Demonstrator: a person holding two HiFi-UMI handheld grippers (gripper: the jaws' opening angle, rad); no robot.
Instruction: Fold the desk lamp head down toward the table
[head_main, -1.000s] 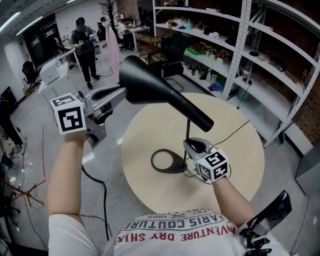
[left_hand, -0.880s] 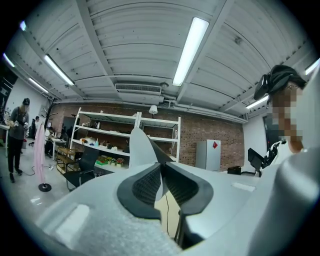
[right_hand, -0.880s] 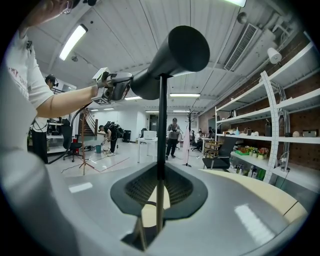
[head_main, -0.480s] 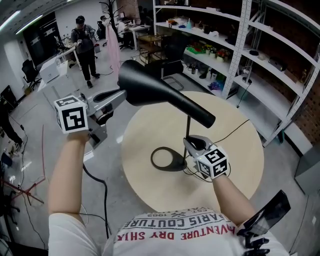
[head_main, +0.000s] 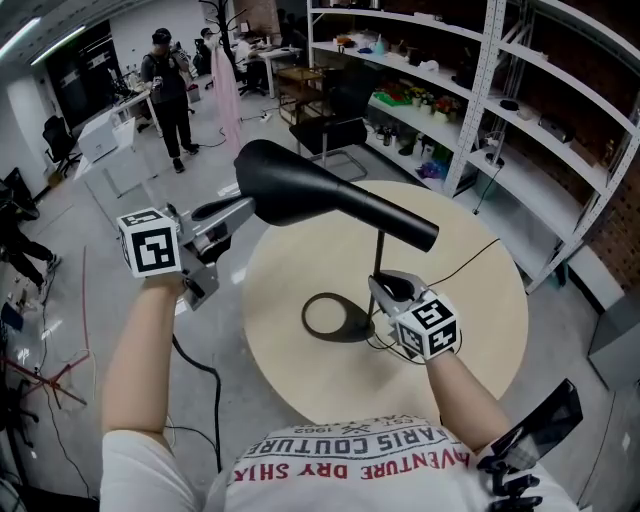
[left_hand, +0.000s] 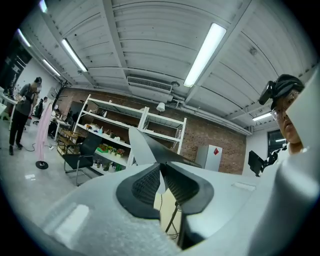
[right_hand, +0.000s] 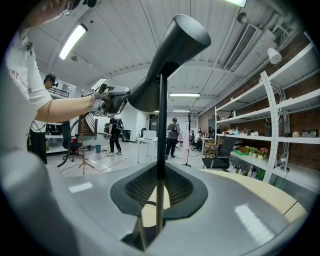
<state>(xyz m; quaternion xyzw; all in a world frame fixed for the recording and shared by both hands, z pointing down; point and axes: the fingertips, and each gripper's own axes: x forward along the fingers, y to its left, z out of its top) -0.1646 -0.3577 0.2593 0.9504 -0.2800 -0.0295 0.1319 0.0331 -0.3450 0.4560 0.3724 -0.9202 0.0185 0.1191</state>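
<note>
At a workshop's round table (head_main: 470, 340), the right gripper (head_main: 388, 291) is clenched on the desk lamp's thin upright stem (head_main: 376, 262), low down near the ring base (head_main: 340, 320), which lies flat on the pale tabletop just left of that gripper. In the right gripper view the stem runs straight up between the two ribbed pads, and both press on it. A black cord (head_main: 470, 264) trails across the table from the base toward the far right edge.

Above, the black cone-shaped lamp head (head_main: 320, 192) sits on the stem's top by its narrow end and slants up and to the left, so its wide mouth hangs over the table's left edge, well clear of the surface. The left gripper (head_main: 240, 208), held about level at arm's length, grasps that wide mouth by its rim. Its jaws have just been easing apart (only slightly), yet the left gripper view shows the thin rim caught between the pads with both touching it.

Beyond the table stand white shelving (head_main: 480, 100) stocked with small items and a dark office chair (head_main: 335, 125); farther back a person (head_main: 165, 85) in dark clothes stands on the grey floor.
</note>
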